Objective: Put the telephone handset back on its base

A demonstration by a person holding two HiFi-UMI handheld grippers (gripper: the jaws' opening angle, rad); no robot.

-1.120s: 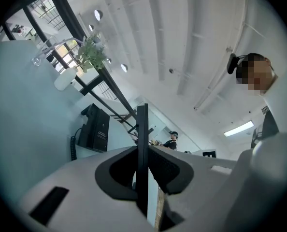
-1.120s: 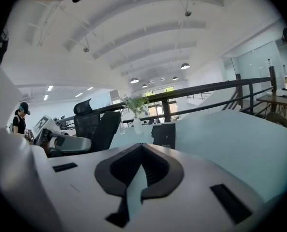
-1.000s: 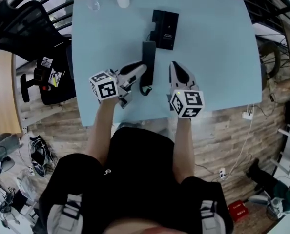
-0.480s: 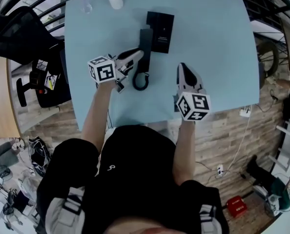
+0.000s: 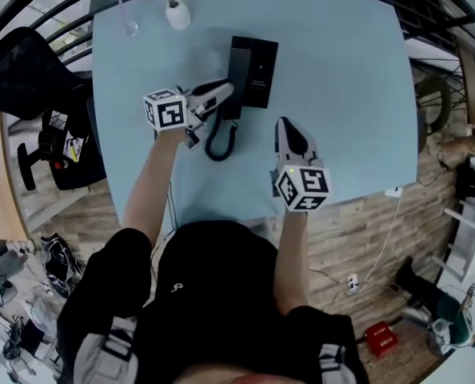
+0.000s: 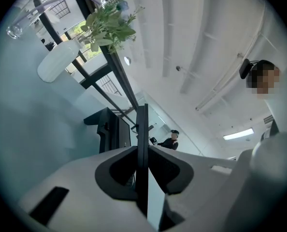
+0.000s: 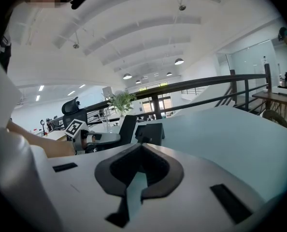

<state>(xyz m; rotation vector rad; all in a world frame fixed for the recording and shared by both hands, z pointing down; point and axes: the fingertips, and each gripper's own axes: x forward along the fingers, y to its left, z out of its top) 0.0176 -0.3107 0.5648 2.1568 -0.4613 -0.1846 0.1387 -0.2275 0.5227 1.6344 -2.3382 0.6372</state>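
Observation:
The black telephone handset point(image 5: 237, 77) lies along the left side of its black base point(image 5: 259, 72); whether it rests on the base or hovers just over it I cannot tell. My left gripper point(image 5: 225, 93) is shut on the handset's near half, coming in from the left. In the left gripper view the handset point(image 6: 142, 124) shows as a thin black bar clamped between the jaws, with the base point(image 6: 107, 129) just beyond. The coiled cord point(image 5: 219, 140) loops toward me on the table. My right gripper point(image 5: 285, 124) hovers nearer me, to the right, shut on nothing.
A white vase with a green plant point(image 5: 176, 10) and a clear glass point(image 5: 128, 22) stand at the far left of the light blue table point(image 5: 341, 94). Office chairs point(image 5: 29, 62) stand left of the table. The table's near edge runs just behind both grippers.
My left gripper has carried the handset away from me, from the table in front of the base onto the base's left side. The cord trailed after it. The right gripper stayed about where it was.

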